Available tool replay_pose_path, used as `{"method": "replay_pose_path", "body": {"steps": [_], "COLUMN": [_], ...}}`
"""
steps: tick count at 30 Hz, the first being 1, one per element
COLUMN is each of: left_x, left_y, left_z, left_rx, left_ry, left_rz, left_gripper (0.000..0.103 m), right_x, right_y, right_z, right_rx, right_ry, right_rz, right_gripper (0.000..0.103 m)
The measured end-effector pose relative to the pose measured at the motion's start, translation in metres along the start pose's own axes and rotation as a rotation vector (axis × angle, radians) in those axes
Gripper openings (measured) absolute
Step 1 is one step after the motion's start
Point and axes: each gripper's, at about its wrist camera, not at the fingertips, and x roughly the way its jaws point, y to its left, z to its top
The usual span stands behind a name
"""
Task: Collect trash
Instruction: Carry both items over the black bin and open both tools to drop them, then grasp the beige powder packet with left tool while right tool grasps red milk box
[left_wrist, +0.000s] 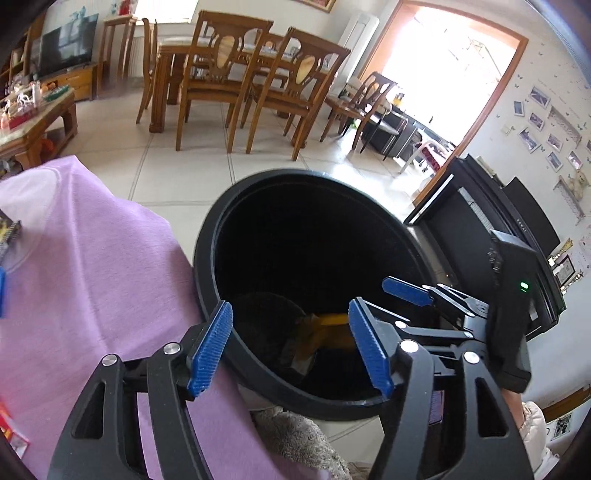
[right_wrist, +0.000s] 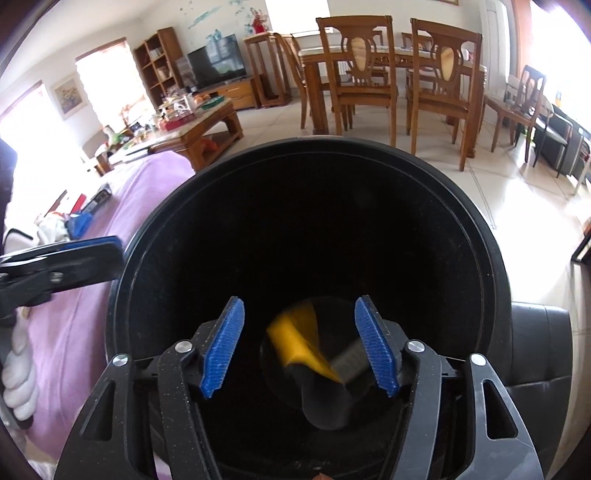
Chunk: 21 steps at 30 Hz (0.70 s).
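One yellow wrapper (right_wrist: 295, 341), blurred, perhaps mid-fall, sits low inside the one black bin (right_wrist: 495, 258). Two grippers hang over its rim: the right gripper (right_wrist: 299, 345) and the left gripper (left_wrist: 290, 349), both spread with nothing between the pads. A purple-covered table (left_wrist: 92, 277) touches the bin's left side; tiled floor (left_wrist: 184, 162) lies open beyond.

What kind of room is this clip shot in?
Most likely a home's open living and dining room: a wooden dining table with chairs, a television, a cluttered coffee table.
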Motion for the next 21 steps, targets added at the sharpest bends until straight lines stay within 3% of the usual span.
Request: {"method": "replay_pose_path", "body": {"steps": [2,6,8,12,17,21], "left_x": [-0.018,-0.062,-0.085,-0.134,-0.189,-0.218], "left_y": [0.003,0.021,0.036,0.084,0.162,0.207], "left_z": [-0.004,-0.018,-0.024,-0.041,-0.079,-0.107], "left_rx": [-0.002,-0.02,-0.038,-0.111,-0.289,-0.359], "left_ry": [-0.039,-0.125,-0.174,-0.271,-0.325,-0.345], "left_rz": [0.0,0.011,0.04,0.137,0.282,0.411], "left_gripper": [0.075,0.076,0.086,0.088,0.088,0.088], "right_x": [-0.004,-0.015,-0.022,-0.026,-0.006,0.022], "right_y": [0.006,0.032,0.054,0.115,0.202,0.264], "right_z": [0.002,0.011,0.017,0.029,0.038,0.039], "right_rx": [0.009,0.003,-0.02,-0.107,-0.212,-0.267], "right_ry": [-0.018,-0.066,-0.096,-0.116,-0.056,0.001], "right_rz": [-0.006,0.005,0.029,0.114,0.265,0.349], "right_gripper": [0.079,0.079,0.079,0.079,0.079,0.079]}}
